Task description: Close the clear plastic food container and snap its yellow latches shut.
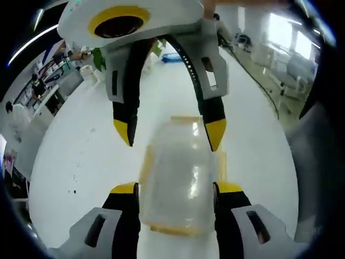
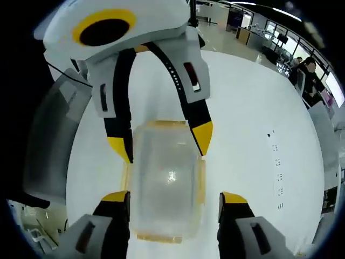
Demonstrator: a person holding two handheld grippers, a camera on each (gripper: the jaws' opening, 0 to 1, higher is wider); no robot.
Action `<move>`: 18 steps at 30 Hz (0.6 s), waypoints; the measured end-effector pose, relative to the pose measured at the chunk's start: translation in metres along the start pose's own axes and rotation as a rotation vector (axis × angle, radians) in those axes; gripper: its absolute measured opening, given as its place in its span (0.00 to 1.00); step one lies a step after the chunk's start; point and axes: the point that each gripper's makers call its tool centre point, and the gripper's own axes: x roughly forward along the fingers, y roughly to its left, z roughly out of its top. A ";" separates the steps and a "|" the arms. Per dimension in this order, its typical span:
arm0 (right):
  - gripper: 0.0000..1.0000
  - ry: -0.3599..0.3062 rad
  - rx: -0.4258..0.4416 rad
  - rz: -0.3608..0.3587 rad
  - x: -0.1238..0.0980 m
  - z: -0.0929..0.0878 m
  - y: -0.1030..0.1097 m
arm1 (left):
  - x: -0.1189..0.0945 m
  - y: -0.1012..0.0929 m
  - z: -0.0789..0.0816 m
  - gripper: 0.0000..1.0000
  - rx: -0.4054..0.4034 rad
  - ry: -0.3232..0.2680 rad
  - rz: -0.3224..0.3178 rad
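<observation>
1. Yellow-tipped jaws of left gripper (image 1: 176, 188) rise at the bottom of left gripper view, spread wide, one either side of the near end of the clear plastic food container (image 1: 180, 178); contact w/ its sides can't be told.
2. Container lies on white table (image 1: 81, 162), lid on, yellow latches (image 1: 222, 157) along its edges.
3. Right gripper view: right gripper (image 2: 175, 197) jaws spread too, flanking the container (image 2: 166, 178), right tip apart from it.
4. Beyond the container, in each view, the opposite gripper faces the camera, tips pointing down at the far end.
5. Far off: desks, windows, people (image 2: 302, 67).
</observation>
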 end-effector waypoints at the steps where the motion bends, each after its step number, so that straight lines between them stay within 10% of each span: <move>1: 0.65 -0.036 0.040 -0.030 -0.001 0.002 -0.002 | -0.001 0.002 0.001 0.52 -0.033 -0.015 0.008; 10: 0.61 -0.159 0.400 -0.288 0.000 -0.009 -0.010 | -0.008 0.016 -0.014 0.56 -0.248 -0.035 0.209; 14: 0.62 -0.239 0.564 -0.371 -0.006 -0.019 -0.005 | -0.020 0.030 -0.025 0.59 -0.243 0.048 0.387; 18: 0.63 -0.159 0.595 -0.465 -0.009 -0.036 0.003 | -0.023 0.031 -0.030 0.60 -0.329 0.091 0.471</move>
